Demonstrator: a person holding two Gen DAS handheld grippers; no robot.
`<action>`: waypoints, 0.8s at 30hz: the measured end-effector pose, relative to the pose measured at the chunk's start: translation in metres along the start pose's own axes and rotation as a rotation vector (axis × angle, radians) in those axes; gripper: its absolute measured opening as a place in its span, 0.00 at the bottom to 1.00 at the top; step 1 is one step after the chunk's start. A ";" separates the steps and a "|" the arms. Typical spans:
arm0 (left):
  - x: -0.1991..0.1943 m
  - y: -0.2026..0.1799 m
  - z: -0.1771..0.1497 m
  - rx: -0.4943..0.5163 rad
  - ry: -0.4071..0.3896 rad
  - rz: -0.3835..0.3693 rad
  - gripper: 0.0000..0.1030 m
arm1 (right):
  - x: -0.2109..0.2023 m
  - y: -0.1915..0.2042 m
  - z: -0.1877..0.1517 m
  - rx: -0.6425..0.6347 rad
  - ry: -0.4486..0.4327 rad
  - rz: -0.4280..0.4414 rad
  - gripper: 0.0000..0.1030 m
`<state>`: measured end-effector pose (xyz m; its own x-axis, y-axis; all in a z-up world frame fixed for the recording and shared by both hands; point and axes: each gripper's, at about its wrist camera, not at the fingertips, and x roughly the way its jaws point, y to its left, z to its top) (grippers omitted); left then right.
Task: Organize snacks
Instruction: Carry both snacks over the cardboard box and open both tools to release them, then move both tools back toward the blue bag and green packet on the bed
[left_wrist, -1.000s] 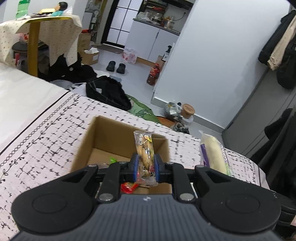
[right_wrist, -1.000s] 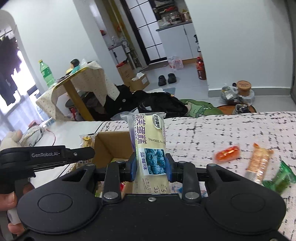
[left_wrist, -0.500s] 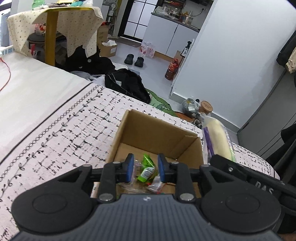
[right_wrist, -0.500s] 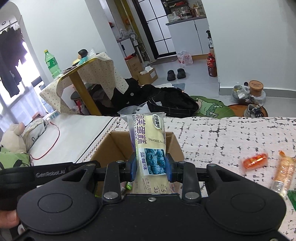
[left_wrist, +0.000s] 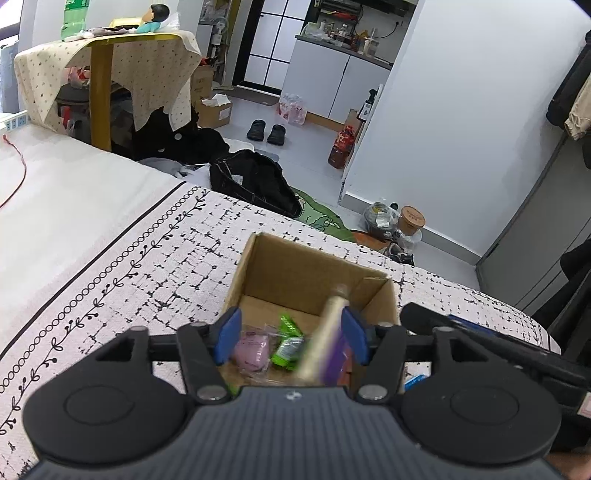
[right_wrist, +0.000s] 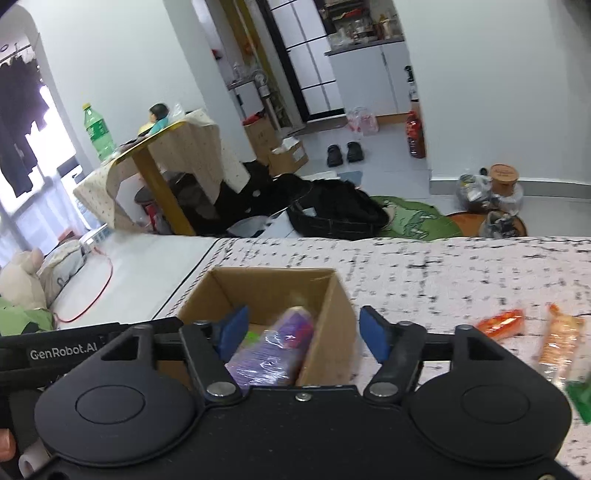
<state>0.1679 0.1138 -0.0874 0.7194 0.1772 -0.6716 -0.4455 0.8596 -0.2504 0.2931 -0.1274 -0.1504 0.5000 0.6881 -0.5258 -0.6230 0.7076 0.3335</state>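
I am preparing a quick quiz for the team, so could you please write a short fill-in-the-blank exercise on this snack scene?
1. The purple cake packet is dropping into the ____ box.
2. The right gripper has its jaws ____.
3. The orange snack lies ____ the box.
4. The green sachet lies ____ the box.

Missing words: cardboard; open; outside; inside

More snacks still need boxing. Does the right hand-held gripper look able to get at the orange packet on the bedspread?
Probably yes: the right hand-held gripper is open and empty, and the orange packet lies uncovered on the bedspread, right of the box.
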 end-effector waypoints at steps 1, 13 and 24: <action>0.000 -0.002 0.000 0.000 0.004 -0.002 0.62 | -0.004 -0.004 0.000 0.008 -0.004 -0.007 0.70; 0.000 -0.040 -0.011 0.046 0.020 0.015 0.82 | -0.036 -0.049 -0.009 0.072 -0.035 -0.065 0.86; -0.004 -0.070 -0.018 0.075 -0.020 0.004 1.00 | -0.064 -0.076 -0.020 0.081 -0.076 -0.101 1.00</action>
<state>0.1868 0.0439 -0.0802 0.7287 0.1897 -0.6580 -0.4078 0.8921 -0.1945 0.2961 -0.2280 -0.1578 0.6039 0.6206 -0.5002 -0.5182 0.7825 0.3451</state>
